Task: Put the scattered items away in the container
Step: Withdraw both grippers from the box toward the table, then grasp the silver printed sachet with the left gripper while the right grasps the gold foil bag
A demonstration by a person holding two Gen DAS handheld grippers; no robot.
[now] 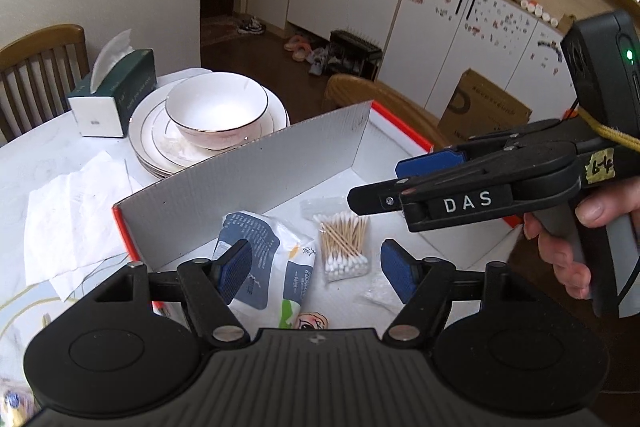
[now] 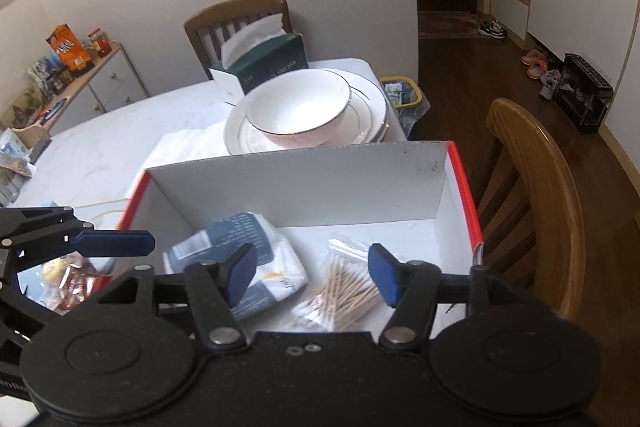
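A white cardboard box (image 1: pixel 248 167) with red outer sides stands on the table. Inside it lie a blue-and-white tissue pack (image 1: pixel 272 259) and a clear bag of cotton swabs (image 1: pixel 344 243). A small cartoon-face item (image 1: pixel 312 321) shows at the box's near edge. My left gripper (image 1: pixel 318 273) hovers open above these items, gripping nothing. My right gripper (image 1: pixel 384 183), held by a hand, reaches in from the right over the box. In the right wrist view the right gripper (image 2: pixel 312 277) is open above the tissue pack (image 2: pixel 248 231) and swabs (image 2: pixel 348 295), with nothing between its pads.
A bowl (image 1: pixel 216 107) sits on stacked plates behind the box, beside a green tissue box (image 1: pixel 116 95). Loose white paper (image 1: pixel 76 219) lies left of the box. Snack packets (image 2: pixel 68 279) lie outside its left wall. A wooden chair (image 2: pixel 536 195) stands to the right.
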